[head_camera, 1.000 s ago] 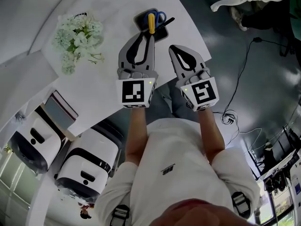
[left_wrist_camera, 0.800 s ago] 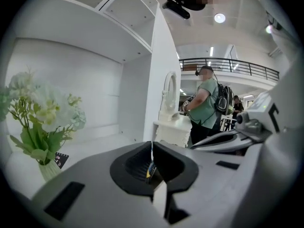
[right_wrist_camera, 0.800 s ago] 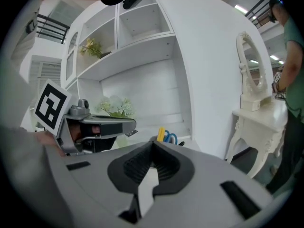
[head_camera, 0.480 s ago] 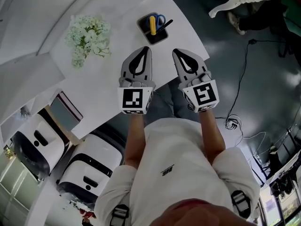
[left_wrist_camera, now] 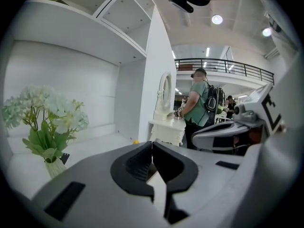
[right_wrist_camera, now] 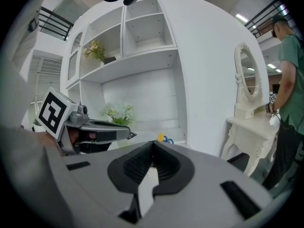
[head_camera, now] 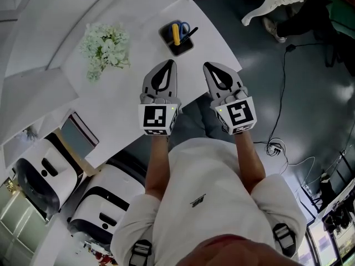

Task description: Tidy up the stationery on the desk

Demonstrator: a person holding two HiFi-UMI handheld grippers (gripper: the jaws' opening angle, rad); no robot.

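Observation:
A black pen holder [head_camera: 177, 38] stands near the far corner of the white desk [head_camera: 138, 15]. It holds a yellow tool, blue-handled scissors and a black pen. In the right gripper view only the yellow and blue tops [right_wrist_camera: 164, 138] show, beyond the jaws. My left gripper [head_camera: 169, 65] hovers over the desk's near edge, short of the holder, shut and empty. My right gripper [head_camera: 209, 66] is beside it at the desk edge, also shut with nothing between its jaws. Each gripper shows in the other's view: the right gripper [left_wrist_camera: 228, 134] and the left gripper [right_wrist_camera: 90, 129].
A vase of white flowers [head_camera: 105, 47] stands on the desk left of the holder. White shelving rises behind the desk. A white dressing table with a mirror [right_wrist_camera: 247, 113] and a person [left_wrist_camera: 199, 103] are to the right. Two white machines [head_camera: 39, 170] and a floor cable [head_camera: 280, 87] lie below.
Both grippers have drawn back from the pen holder toward the body; the left one, which overlapped the holder a second ago, is now clear of it. Both stayed shut.

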